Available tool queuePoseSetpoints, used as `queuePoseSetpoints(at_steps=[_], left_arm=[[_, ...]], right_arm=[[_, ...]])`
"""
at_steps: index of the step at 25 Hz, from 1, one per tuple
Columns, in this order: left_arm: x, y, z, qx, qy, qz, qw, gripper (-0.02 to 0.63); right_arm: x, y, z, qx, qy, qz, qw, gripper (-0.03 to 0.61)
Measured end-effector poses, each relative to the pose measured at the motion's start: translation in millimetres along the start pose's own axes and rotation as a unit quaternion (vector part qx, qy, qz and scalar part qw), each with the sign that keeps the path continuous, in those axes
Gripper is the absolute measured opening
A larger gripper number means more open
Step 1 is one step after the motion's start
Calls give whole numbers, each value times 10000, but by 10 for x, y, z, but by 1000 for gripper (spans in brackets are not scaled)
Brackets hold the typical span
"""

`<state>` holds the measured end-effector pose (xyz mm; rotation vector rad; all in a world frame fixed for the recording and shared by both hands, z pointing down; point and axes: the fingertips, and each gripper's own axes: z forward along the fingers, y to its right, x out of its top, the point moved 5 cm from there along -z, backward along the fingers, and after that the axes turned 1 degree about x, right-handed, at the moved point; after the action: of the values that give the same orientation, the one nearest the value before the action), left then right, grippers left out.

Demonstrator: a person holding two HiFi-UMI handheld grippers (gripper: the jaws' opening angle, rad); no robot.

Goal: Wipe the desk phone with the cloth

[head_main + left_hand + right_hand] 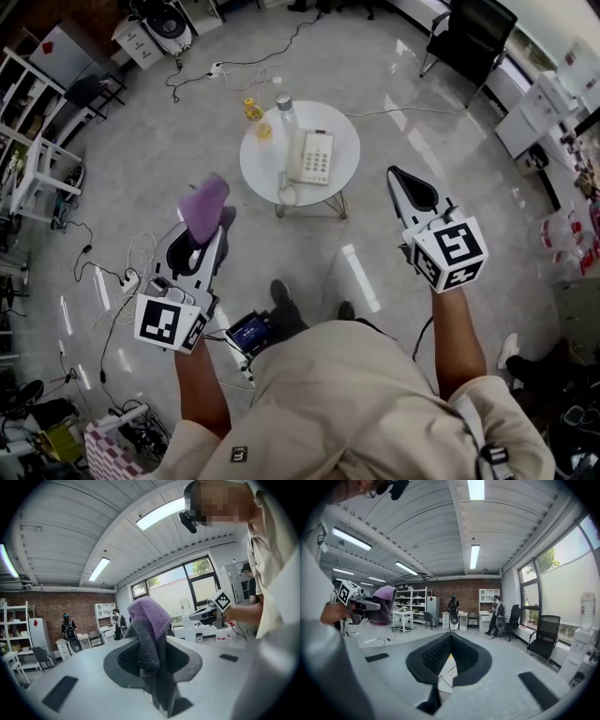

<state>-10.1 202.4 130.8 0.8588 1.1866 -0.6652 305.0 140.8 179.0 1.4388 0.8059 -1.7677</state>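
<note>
Two grippers up, well short of the table (345, 169): approach step, wiping not started. Left gripper (211, 230) jaws clamp the purple cloth (204, 204). Right gripper (412, 190) jaws closed, empty. Desk phone (311, 157) sits mid-table, with a bottle (287, 116) just beside it. Next move: lower cloth onto phone, right gripper probably steadies it. Small round top, so edges are close. Open floor around, cables (103, 272) to the left.

Purple cloth (204, 206), cream desk phone (311, 157), white table (345, 141), pale grey floor (178, 141), beige shirt (366, 403), red brick wall (465, 594)
</note>
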Motion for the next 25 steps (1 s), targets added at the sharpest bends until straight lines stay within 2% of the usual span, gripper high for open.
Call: queuePoseSetpoints(at_steps=[11, 18, 25], left_arm=[[-302, -966, 893, -866, 310, -108, 9957, 91], [-399, -1608, 1441, -1247, 367, -179, 9914, 91], [-489, -2063, 1677, -1466, 380, -221, 9882, 92]], right_arm=[[54, -73, 617, -850, -202, 52, 9962, -8], [241, -115, 1301, -1096, -282, 40, 9936, -8], [375, -222, 1828, -1166, -360, 13, 9925, -8]])
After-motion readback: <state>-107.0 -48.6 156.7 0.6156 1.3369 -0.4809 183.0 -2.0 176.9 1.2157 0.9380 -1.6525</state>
